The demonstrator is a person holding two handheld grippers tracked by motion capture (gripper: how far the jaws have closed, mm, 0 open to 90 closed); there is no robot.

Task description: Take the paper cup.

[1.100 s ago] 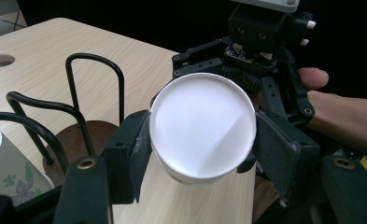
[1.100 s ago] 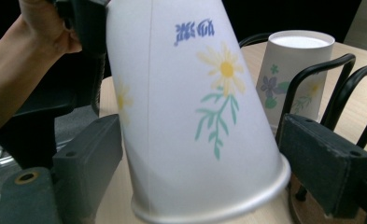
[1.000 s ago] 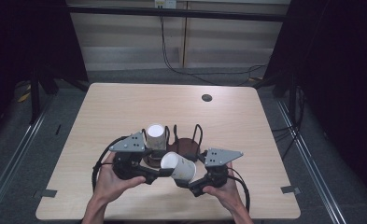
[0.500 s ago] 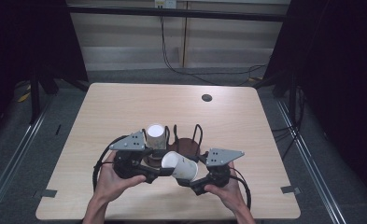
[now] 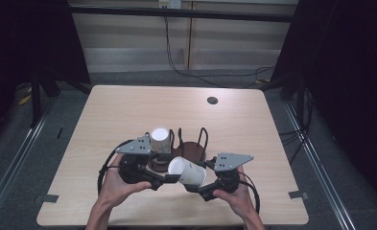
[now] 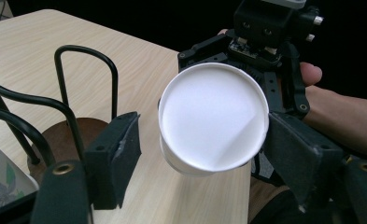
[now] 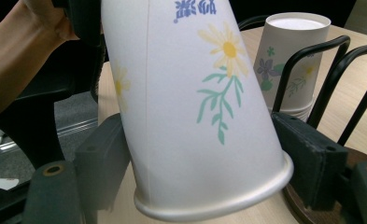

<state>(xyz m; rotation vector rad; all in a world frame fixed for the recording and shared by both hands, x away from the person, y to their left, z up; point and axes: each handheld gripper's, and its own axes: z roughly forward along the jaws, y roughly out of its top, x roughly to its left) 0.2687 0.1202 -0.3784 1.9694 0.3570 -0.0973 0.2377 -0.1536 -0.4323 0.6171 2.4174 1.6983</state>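
Note:
A white paper cup (image 5: pixel 188 173) printed with flowers lies tilted on its side just above the table, between both grippers. My right gripper (image 5: pixel 199 186) is shut on it near the rim, and in the right gripper view the pads press the cup (image 7: pixel 190 102) from both sides. My left gripper (image 5: pixel 169 178) is open around the cup's base end. In the left gripper view the white cup bottom (image 6: pixel 214 121) faces the camera with a gap to the left pad (image 6: pixel 120 154). A second flowered cup (image 5: pixel 160 139) stands upside down on a wire rack (image 5: pixel 192 149) with a brown base.
The rack's black wire loops (image 6: pixel 85 70) rise just behind the held cup, close to both grippers. A small dark round spot (image 5: pixel 212 100) marks the far side of the wooden table (image 5: pixel 128 110). Cables trail from both grippers toward the front edge.

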